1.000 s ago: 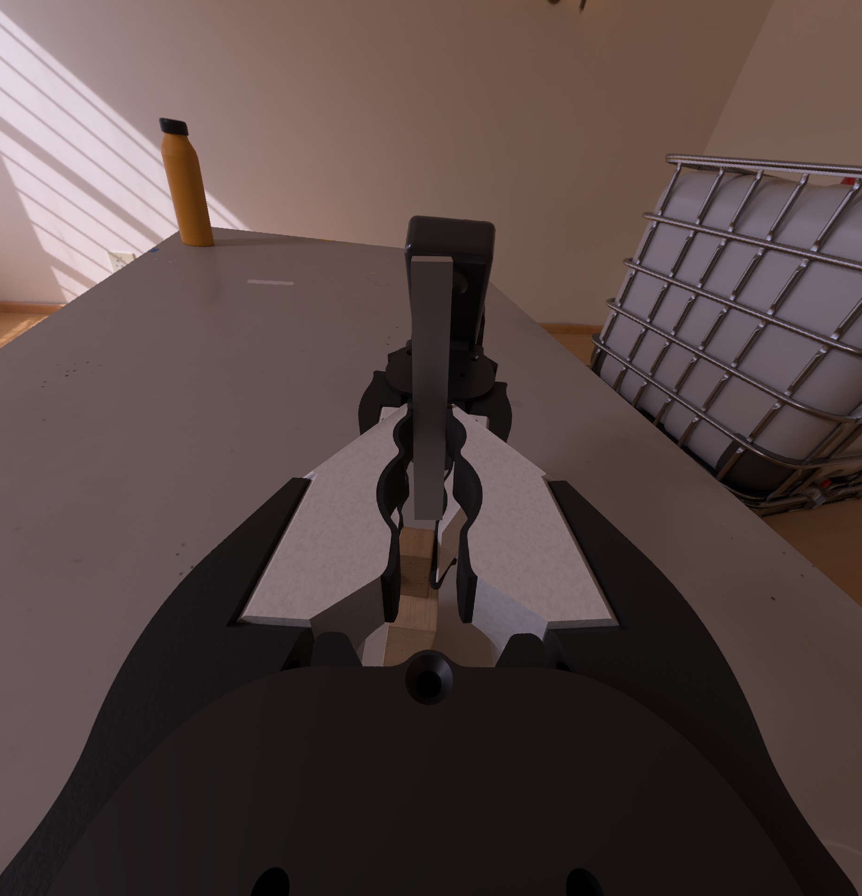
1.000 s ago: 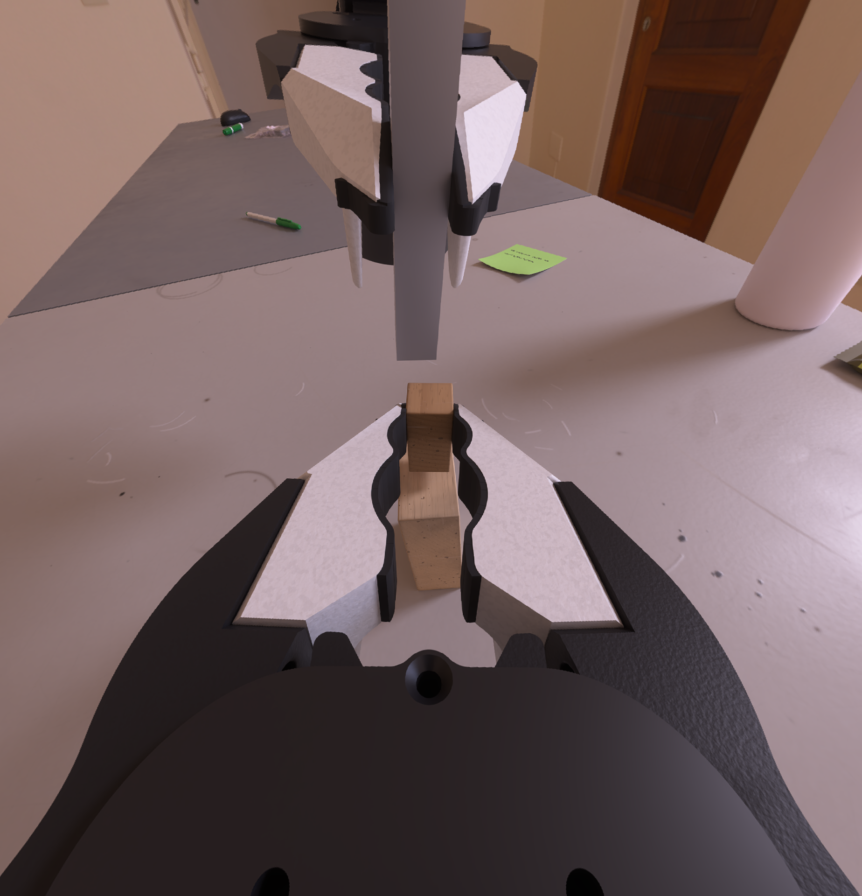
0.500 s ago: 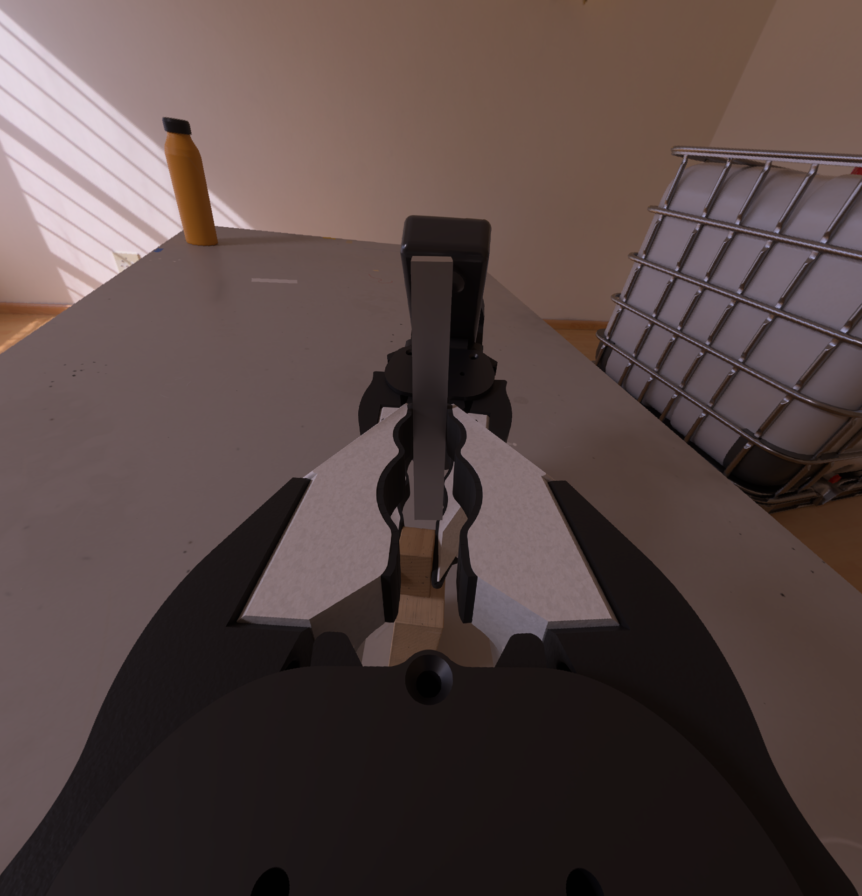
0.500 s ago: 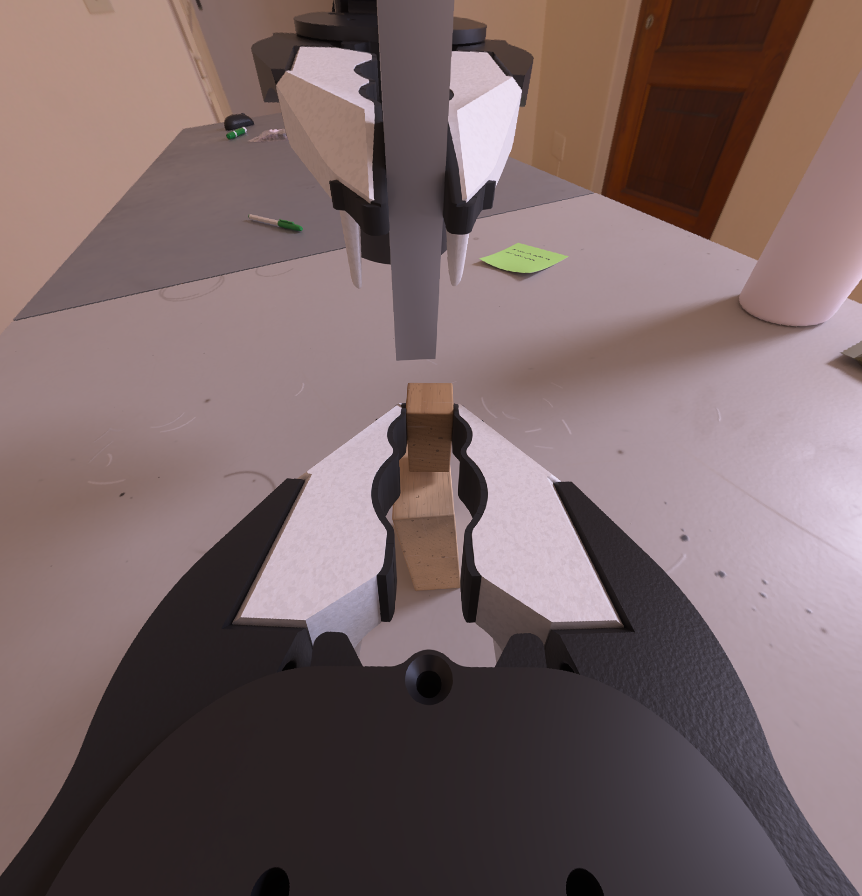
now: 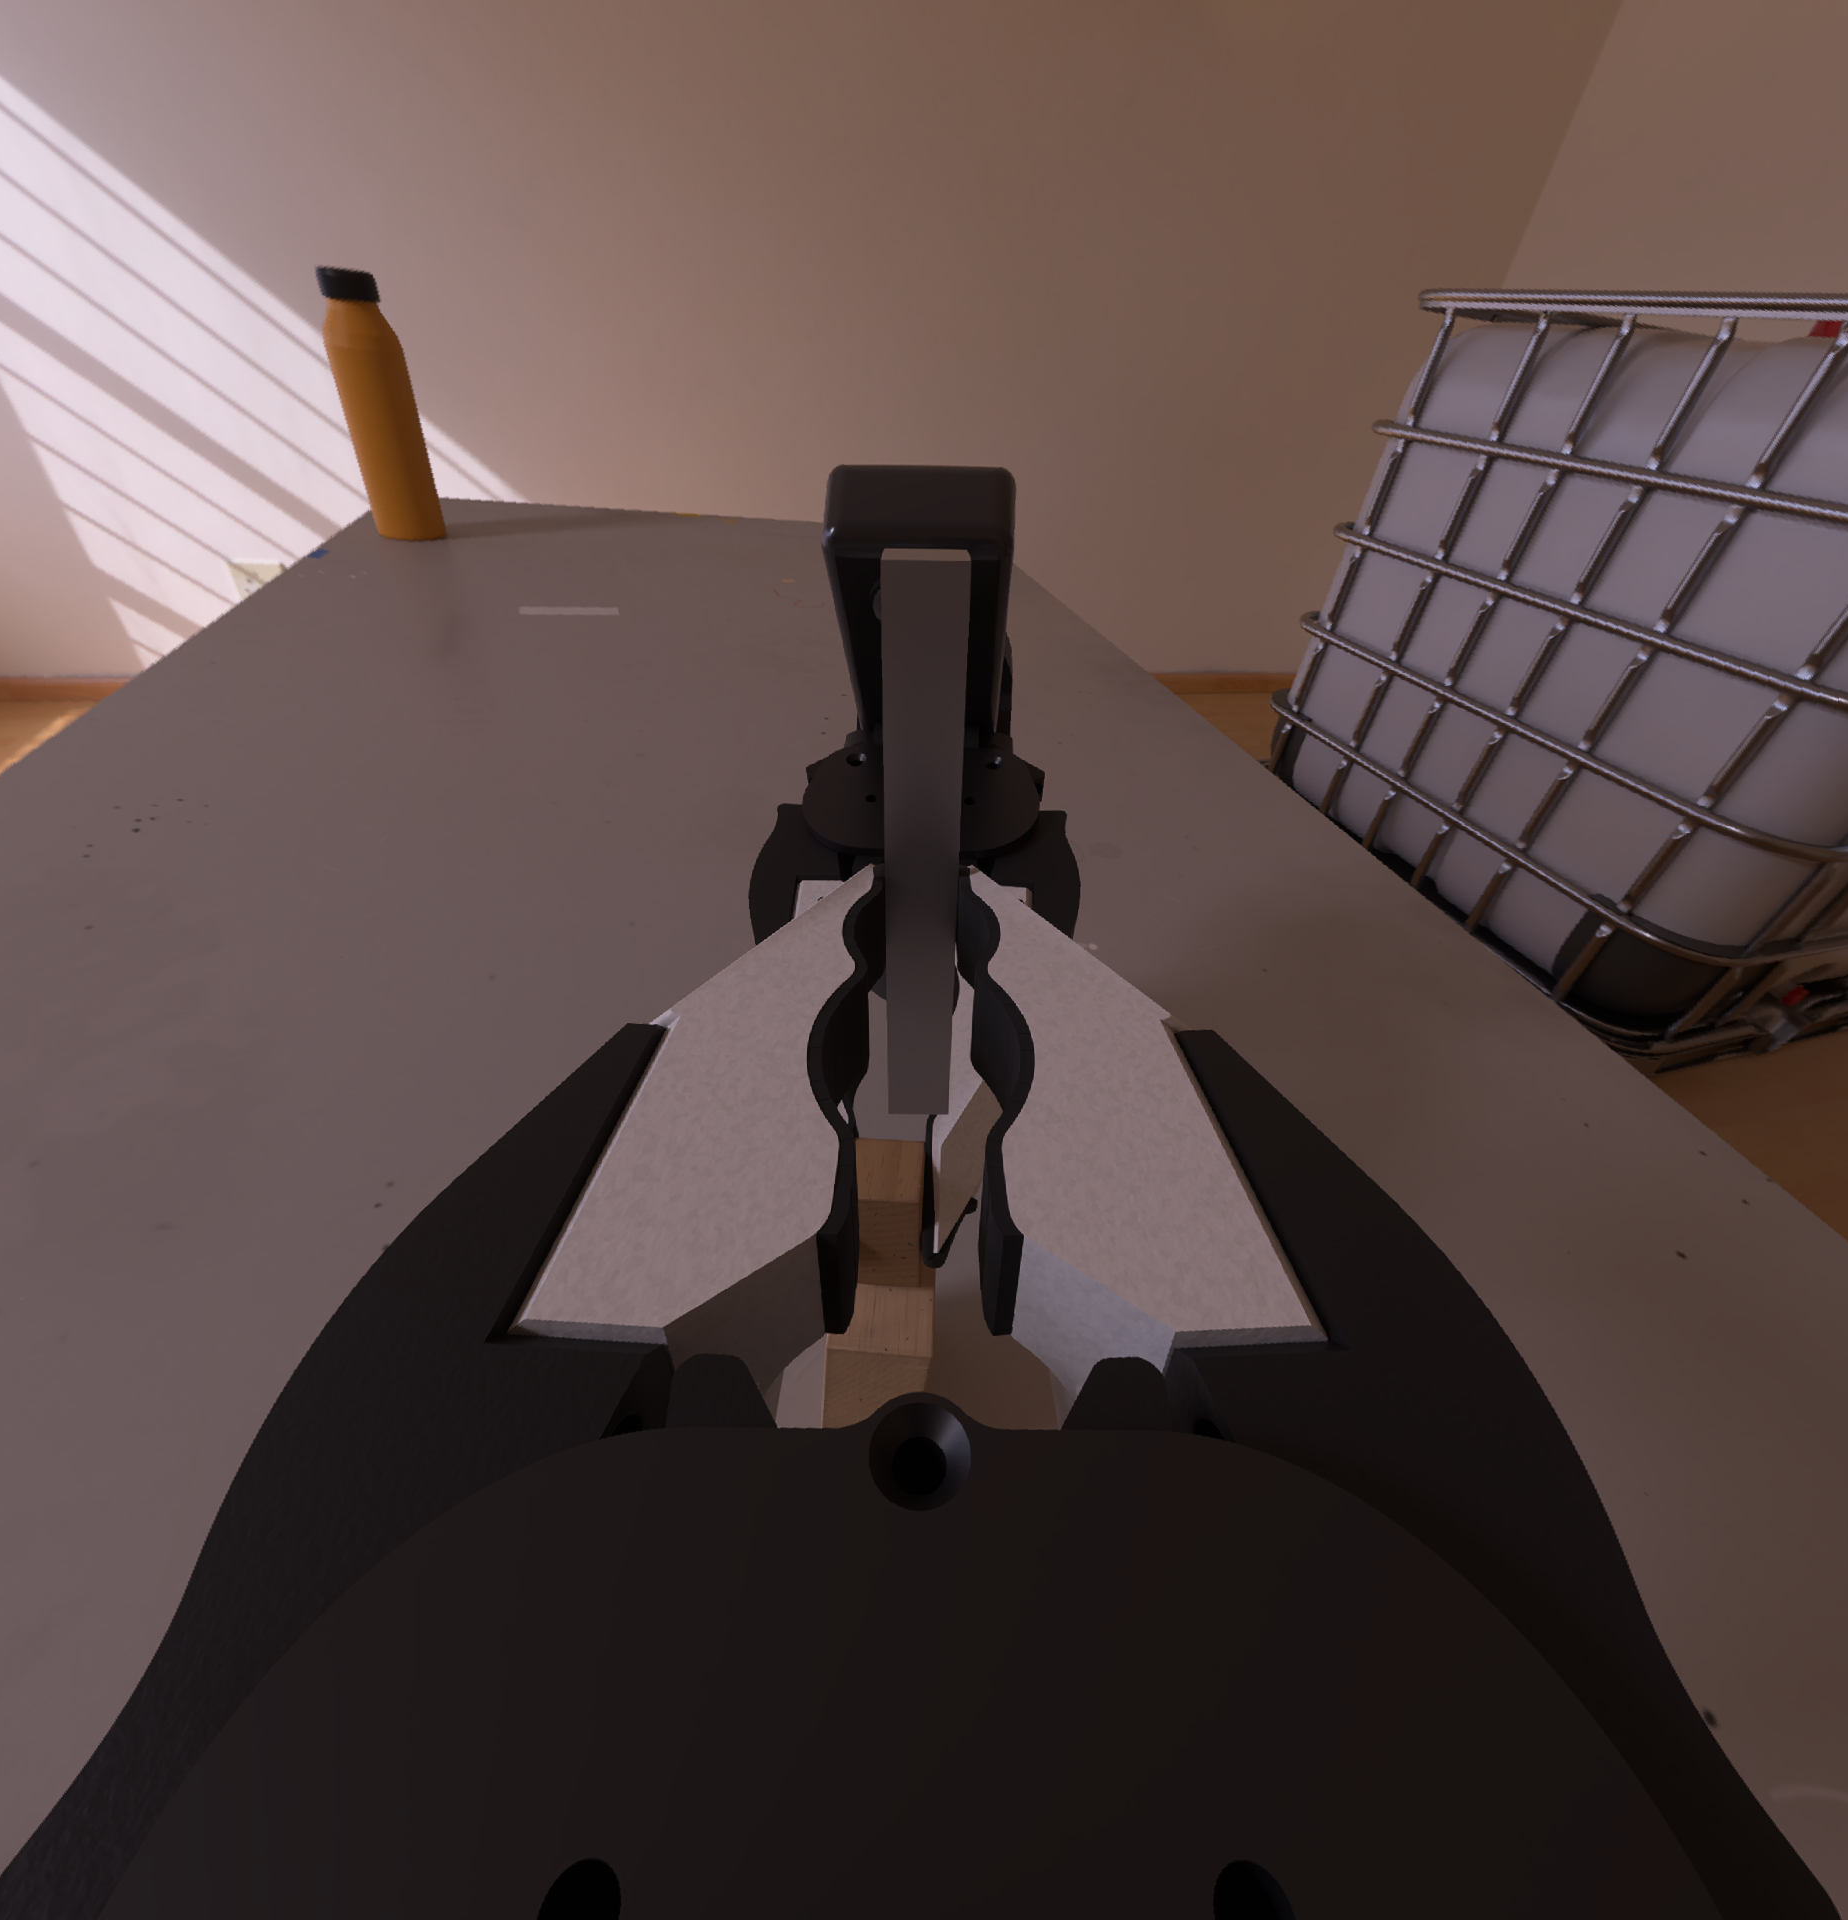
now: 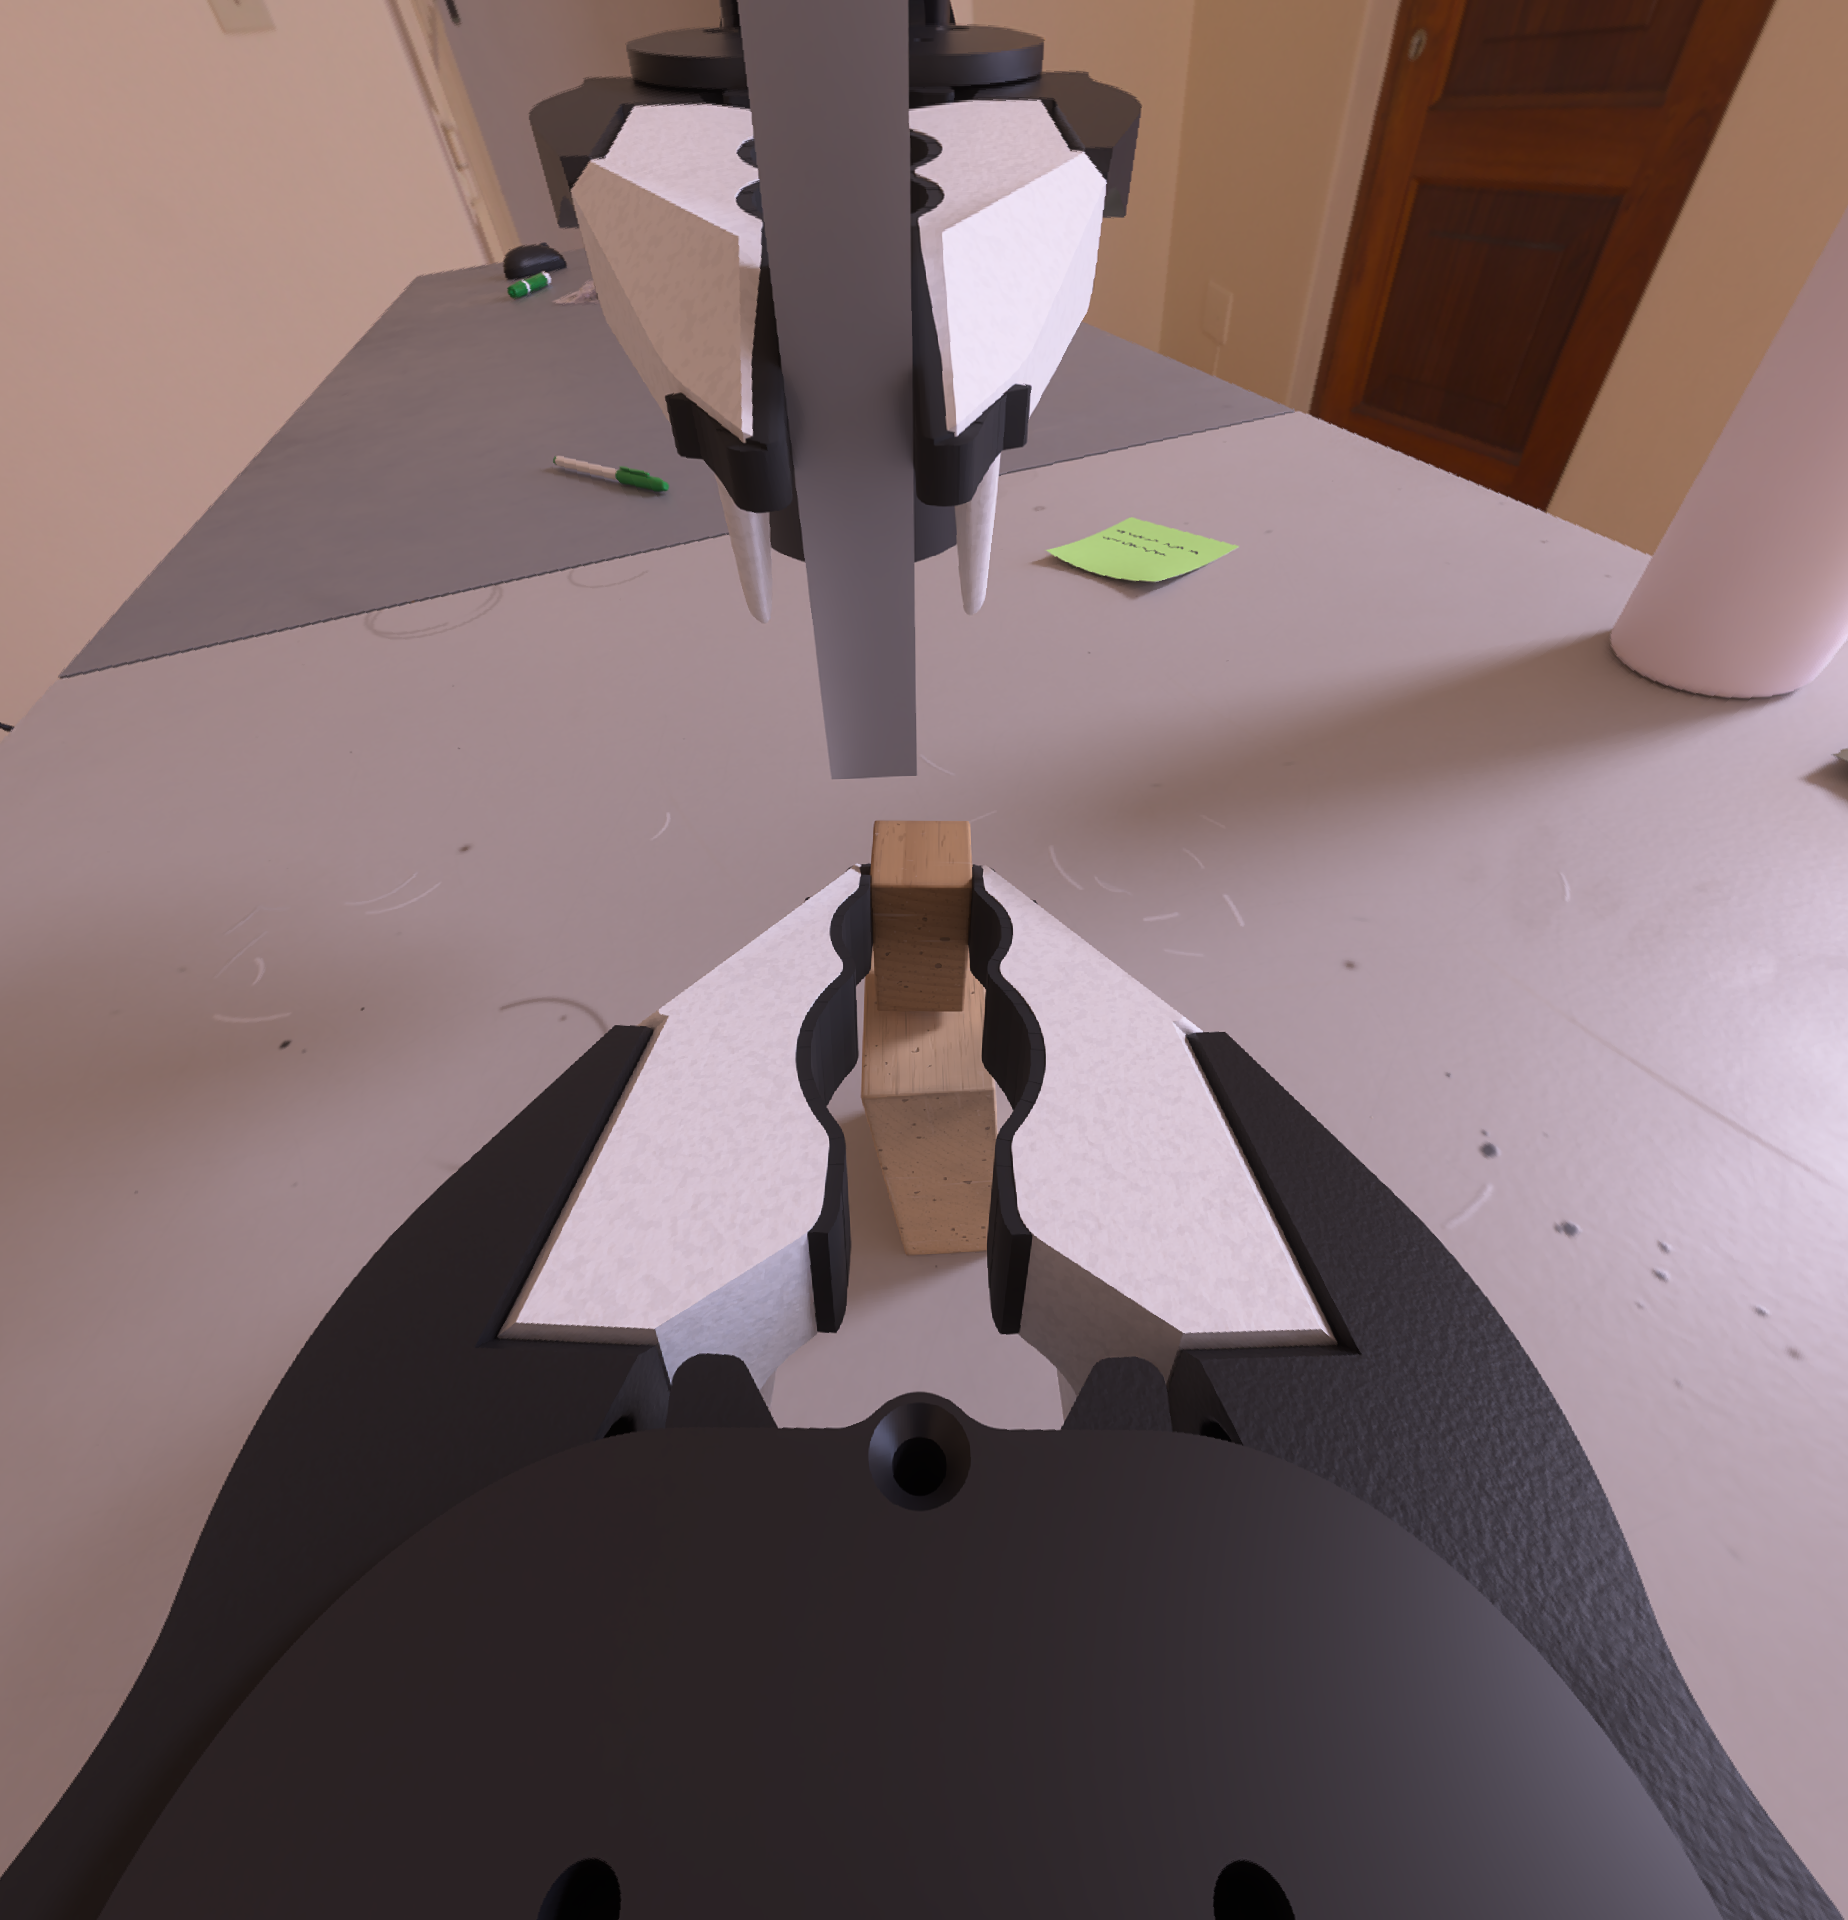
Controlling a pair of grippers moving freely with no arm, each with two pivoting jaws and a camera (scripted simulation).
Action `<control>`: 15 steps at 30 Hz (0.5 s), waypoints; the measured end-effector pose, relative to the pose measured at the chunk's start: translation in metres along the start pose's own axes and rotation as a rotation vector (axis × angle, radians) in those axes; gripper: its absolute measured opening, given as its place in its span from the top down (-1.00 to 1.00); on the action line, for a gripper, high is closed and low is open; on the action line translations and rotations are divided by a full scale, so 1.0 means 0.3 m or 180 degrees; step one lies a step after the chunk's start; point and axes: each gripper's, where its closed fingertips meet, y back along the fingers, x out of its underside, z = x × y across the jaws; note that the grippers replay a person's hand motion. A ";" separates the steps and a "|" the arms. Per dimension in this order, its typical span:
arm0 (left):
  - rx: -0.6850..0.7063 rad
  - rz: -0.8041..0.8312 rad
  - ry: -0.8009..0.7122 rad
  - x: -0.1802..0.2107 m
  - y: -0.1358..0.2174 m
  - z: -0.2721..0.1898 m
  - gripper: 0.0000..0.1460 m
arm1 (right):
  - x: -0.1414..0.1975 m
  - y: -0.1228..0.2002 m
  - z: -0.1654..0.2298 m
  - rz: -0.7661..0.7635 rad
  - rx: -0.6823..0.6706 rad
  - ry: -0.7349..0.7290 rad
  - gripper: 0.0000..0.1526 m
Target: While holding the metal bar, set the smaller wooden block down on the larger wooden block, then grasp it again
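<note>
Nothing here can be read. A green note [image 6: 1142, 550] on the table [image 6: 1419, 935] bears a few lines of dark handwriting, too small to make out. The orange bottle [image 5: 380, 416] and the marker [image 6: 613, 475] show no legible label.

Two matching grippers share one build. The left gripper [image 5: 918, 914] has a broad matte-black, finely textured body that fans out towards the camera, with a round recessed screw hole at its centre and two dark oval openings near the lower edge. Its fingers [image 5: 691, 1153] carry pale, speckled white wedge-shaped faces, lined inside with wavy black ribbed pads. The right gripper [image 6: 920, 894] looks the same, and its fingers [image 6: 1128, 1153] show identical white faces and scalloped black inner edges.
</note>
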 end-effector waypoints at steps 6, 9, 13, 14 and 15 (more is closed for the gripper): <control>-0.0121 -0.0056 -0.0119 0.000 0.007 -0.013 0.84 | 0.015 -0.001 0.011 0.0085 -0.0120 0.0066 0.66; -0.0145 -0.0087 -0.0114 0.000 0.012 -0.012 0.84 | 0.005 0.003 0.009 -0.0029 -0.0148 -0.0020 0.42; -0.0150 -0.0116 -0.0105 -0.002 0.009 -0.011 0.84 | 0.002 0.005 0.009 -0.0027 -0.0121 0.0027 0.44; -0.0147 -0.0113 -0.0107 -0.002 0.007 -0.011 0.84 | 0.007 0.002 0.008 0.0008 -0.0101 0.0056 0.45; -0.0145 -0.0108 -0.0111 -0.002 0.004 -0.012 0.84 | 0.010 -0.001 0.010 0.0034 -0.0078 0.0090 0.45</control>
